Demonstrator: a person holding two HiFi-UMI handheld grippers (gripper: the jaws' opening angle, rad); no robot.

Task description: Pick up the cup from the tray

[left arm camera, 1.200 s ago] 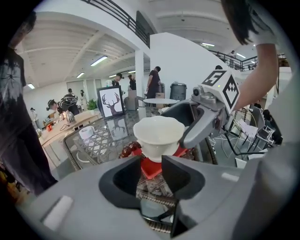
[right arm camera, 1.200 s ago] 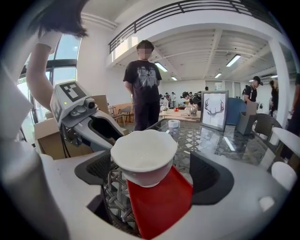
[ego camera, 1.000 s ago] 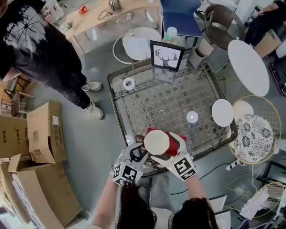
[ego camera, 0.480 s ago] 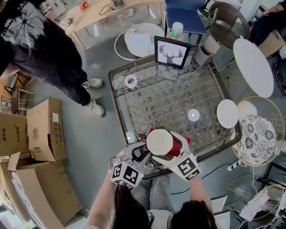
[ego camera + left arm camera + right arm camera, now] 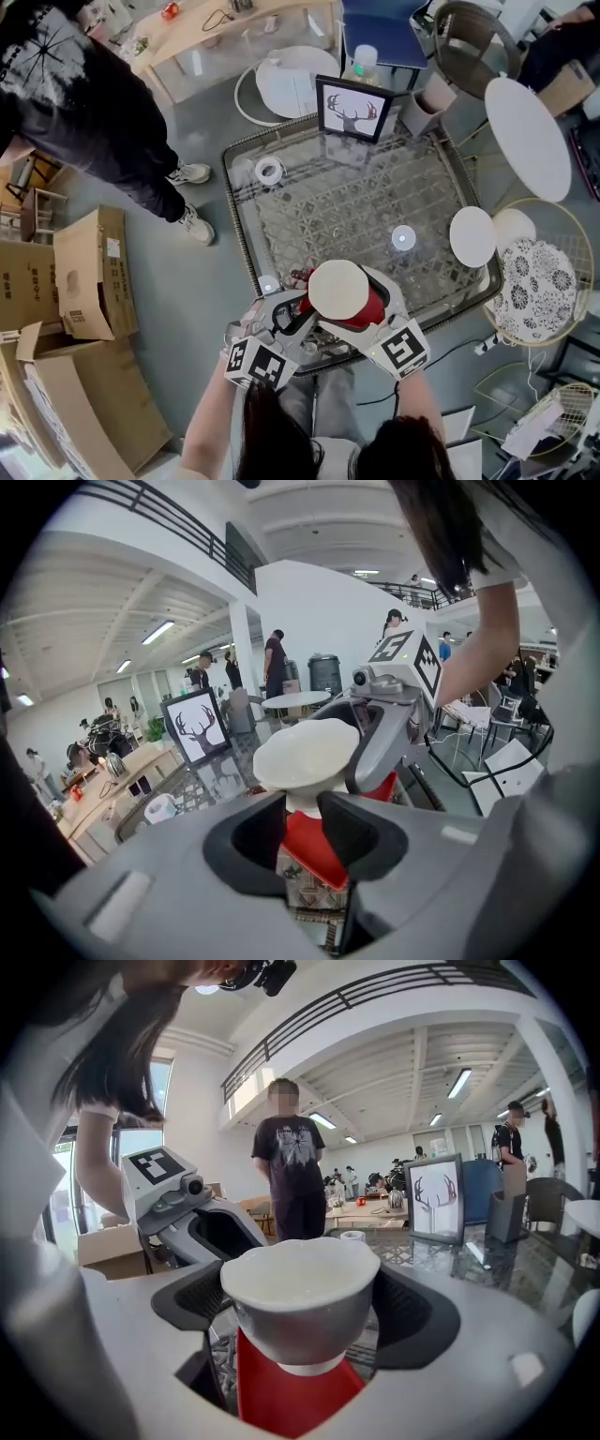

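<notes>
1. Cup (image 5: pixel 300 1321), lower centre of frame, is clamped in my right hand-held gripper (image 5: pixel 302 1299), just over the red tray (image 5: pixel 291 1396);
2. my left hand-held gripper (image 5: pixel 302 820) is clamped on the tray;
3. grasp made; lifting clear likely remains.

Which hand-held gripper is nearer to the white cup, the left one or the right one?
Right. The right hand-held gripper has its jaws around the cup; the left hand-held gripper is lower, gripping the red tray beneath it.
</notes>
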